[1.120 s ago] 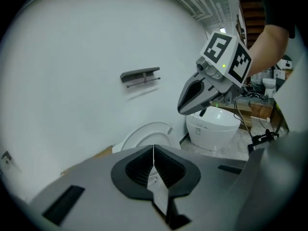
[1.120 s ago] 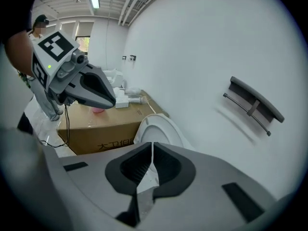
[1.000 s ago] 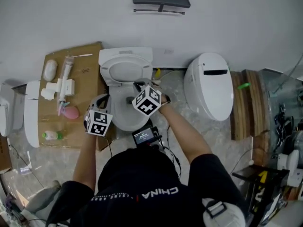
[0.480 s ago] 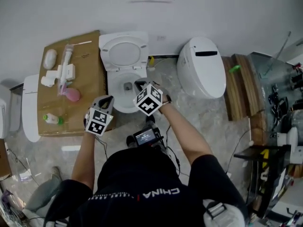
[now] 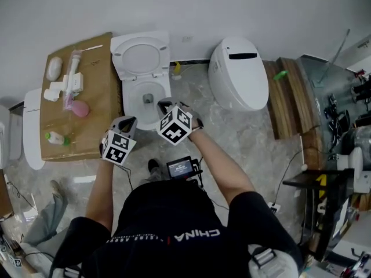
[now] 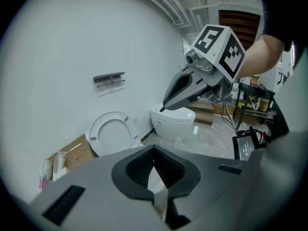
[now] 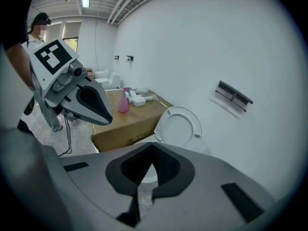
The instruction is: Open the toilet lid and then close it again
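The white toilet bowl (image 5: 145,100) stands against the far wall with its lid (image 5: 141,57) raised and leaning back on the wall. My right gripper (image 5: 164,103) hangs over the bowl's front rim, jaws shut and empty. Beside the bowl's front left corner my left gripper (image 5: 130,121) is also shut on nothing. In the left gripper view the raised lid (image 6: 111,133) shows beyond my shut jaws (image 6: 153,147), with the right gripper (image 6: 163,109) above. The right gripper view shows the lid (image 7: 179,127) past its shut jaws (image 7: 153,143) and the left gripper (image 7: 109,121) at left.
A cardboard box (image 5: 95,103) with a pink bottle (image 5: 80,108) and small white parts stands left of the toilet. A second, closed toilet (image 5: 239,74) sits to the right, then wooden planks (image 5: 290,97). Loose white lids (image 5: 32,129) lie far left. A grey rail (image 7: 234,96) hangs on the wall.
Both grippers have drawn back from above the bowl to its front edge, staying shut. The person has stepped back, so the toilet sits farther up the view. The lid stays raised.
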